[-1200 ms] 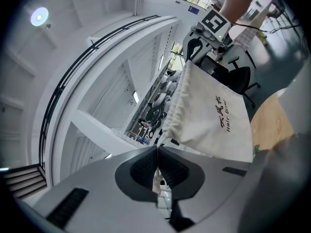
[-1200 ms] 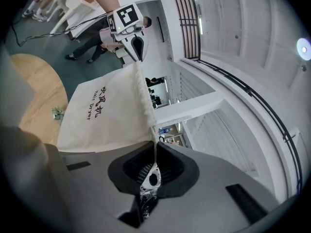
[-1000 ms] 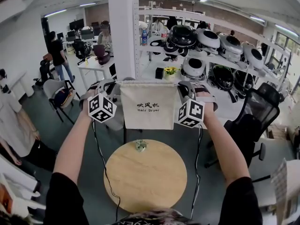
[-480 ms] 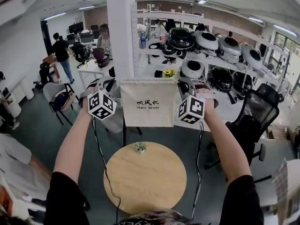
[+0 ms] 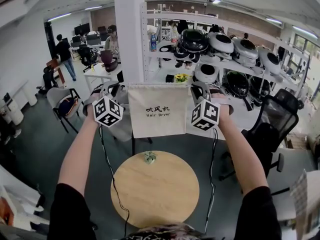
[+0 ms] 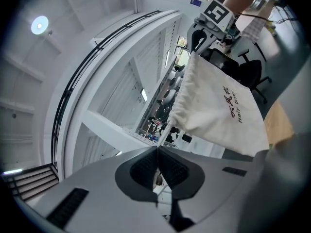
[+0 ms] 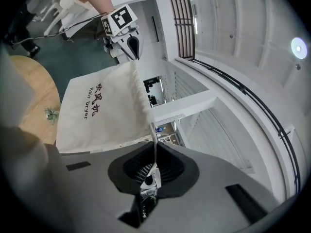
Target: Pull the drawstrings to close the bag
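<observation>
Nothing's rly moved since a sec ago: bag (image 5: 157, 111) hangs in the same spot over the table (image 5: 155, 199), flat betw both hands. Left gripper (image 6: 157, 148) and right gripper (image 7: 155, 148) are each pinched tight on a drawstring (image 7: 151, 130) at a top corner, so the mouth runs left-right and the pull goes straight outward imo. Head view hides the jaw tips behind the cubes (image 5: 108, 113), and the mouth doesn't look gathered yet.
</observation>
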`<state>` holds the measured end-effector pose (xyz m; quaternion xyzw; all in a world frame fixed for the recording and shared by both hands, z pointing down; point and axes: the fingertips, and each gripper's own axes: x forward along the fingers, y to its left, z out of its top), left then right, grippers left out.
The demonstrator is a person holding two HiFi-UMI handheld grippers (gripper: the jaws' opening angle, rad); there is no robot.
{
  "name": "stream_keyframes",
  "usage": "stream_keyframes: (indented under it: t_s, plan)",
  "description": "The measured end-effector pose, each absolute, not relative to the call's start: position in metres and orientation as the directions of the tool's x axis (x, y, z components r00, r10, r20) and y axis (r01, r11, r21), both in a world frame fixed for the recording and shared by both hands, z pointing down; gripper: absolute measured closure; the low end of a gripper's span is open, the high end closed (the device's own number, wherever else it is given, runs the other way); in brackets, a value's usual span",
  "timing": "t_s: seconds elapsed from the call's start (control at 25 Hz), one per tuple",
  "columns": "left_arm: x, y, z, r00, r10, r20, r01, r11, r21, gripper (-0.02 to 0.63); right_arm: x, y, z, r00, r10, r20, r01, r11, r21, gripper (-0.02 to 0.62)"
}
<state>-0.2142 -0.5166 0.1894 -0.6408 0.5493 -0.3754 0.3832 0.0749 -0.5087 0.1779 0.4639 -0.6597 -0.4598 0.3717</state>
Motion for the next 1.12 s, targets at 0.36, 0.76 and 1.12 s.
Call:
stream_keyframes:
  t_s: [0.36, 0.76, 1.12]
  plan:
    - [-0.228, -0.522, 0.185, 0.069, -0.997, 0.03, -0.433, -0.057, -0.899, 0.589, 0.083, -0.517, 0.176, -0.28, -0.957, 0.074, -0.315, 0.164, 0.935, 0.584]
    - [-0.243, -0.528, 0.174, 0.026, -1.0, 0.007, -0.445, -0.018, -0.896, 0.589, 0.091, -0.527, 0.168, -0.277, -0.958, 0.072, -0.359, 0.172, 0.917, 0.584]
    - [-0.26, -0.533, 0.166, 0.006, -1.0, 0.007, -0.435, -0.009, -0.9, 0.589, 0.096, -0.537, 0.164, -0.266, -0.961, 0.078, -0.377, 0.178, 0.909, 0.584]
